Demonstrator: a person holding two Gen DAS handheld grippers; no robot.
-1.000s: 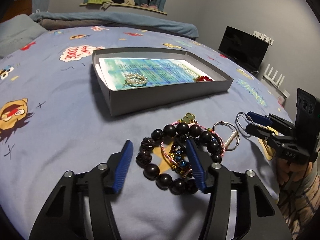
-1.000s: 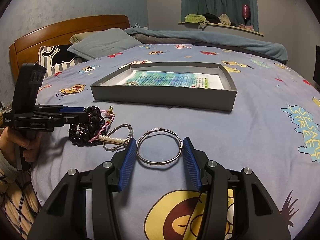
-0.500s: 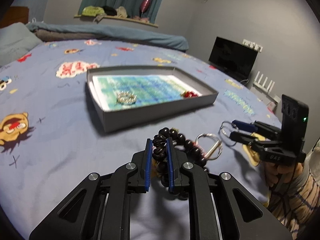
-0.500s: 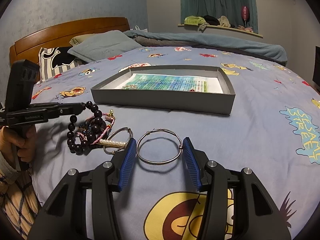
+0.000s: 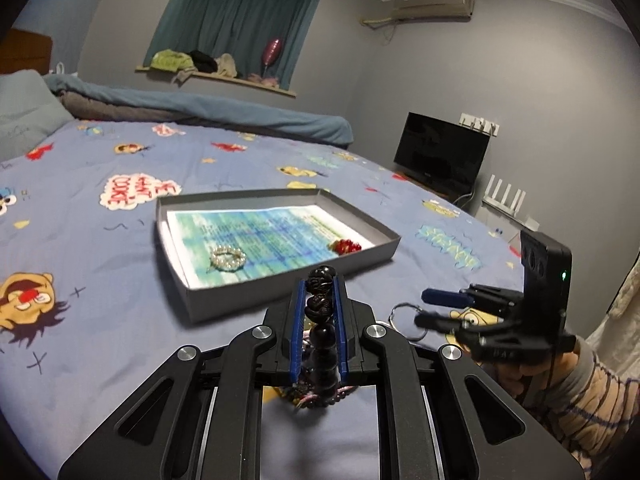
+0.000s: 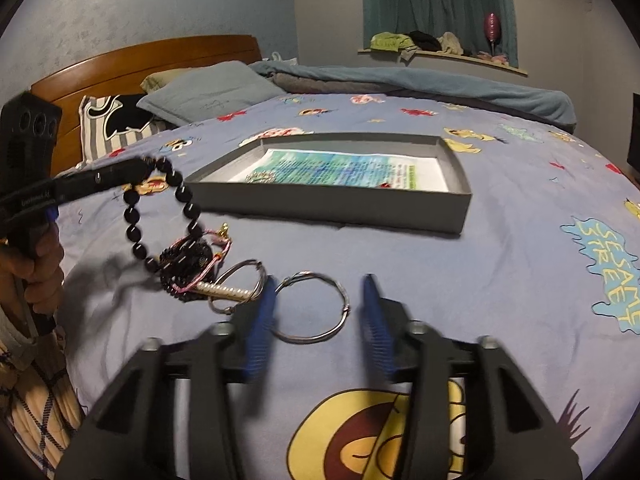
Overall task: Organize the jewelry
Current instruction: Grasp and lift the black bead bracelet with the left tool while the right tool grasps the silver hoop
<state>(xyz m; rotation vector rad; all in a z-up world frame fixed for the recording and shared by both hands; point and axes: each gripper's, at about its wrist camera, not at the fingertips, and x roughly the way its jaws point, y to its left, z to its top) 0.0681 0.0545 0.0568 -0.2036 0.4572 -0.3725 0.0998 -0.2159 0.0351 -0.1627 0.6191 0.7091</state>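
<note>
1. Left wrist view: a dark beaded bracelet (image 5: 320, 320), round glossy black beads with a few carved, knobbly ones at the top, stands pinched between the blue pads of the left gripper (image 5: 319, 300), whose jaws are drawn in tight against it.
2. Right wrist view shows the same bracelet (image 6: 168, 216) as an open loop hanging from the left gripper (image 6: 136, 170) above the bedspread, its lowest beads reaching down to a tangle of pink cord and small dark beads (image 6: 192, 264) on the bed.
3. Just beside that tangle lies a wire bangle with a pearl bar (image 6: 234, 290), and next to it a plain silver wire bangle (image 6: 310, 308).
4. The right gripper (image 6: 318, 312) is spread wide, holding nothing; the silver bangle lies between its blue fingers on the bedspread (image 6: 500, 264).
5. Beyond, a shallow grey box (image 5: 280, 268) lined with blue-green printed paper holds a pearl bracelet (image 5: 228, 259) and a red beaded piece (image 5: 346, 245), well apart.
</note>
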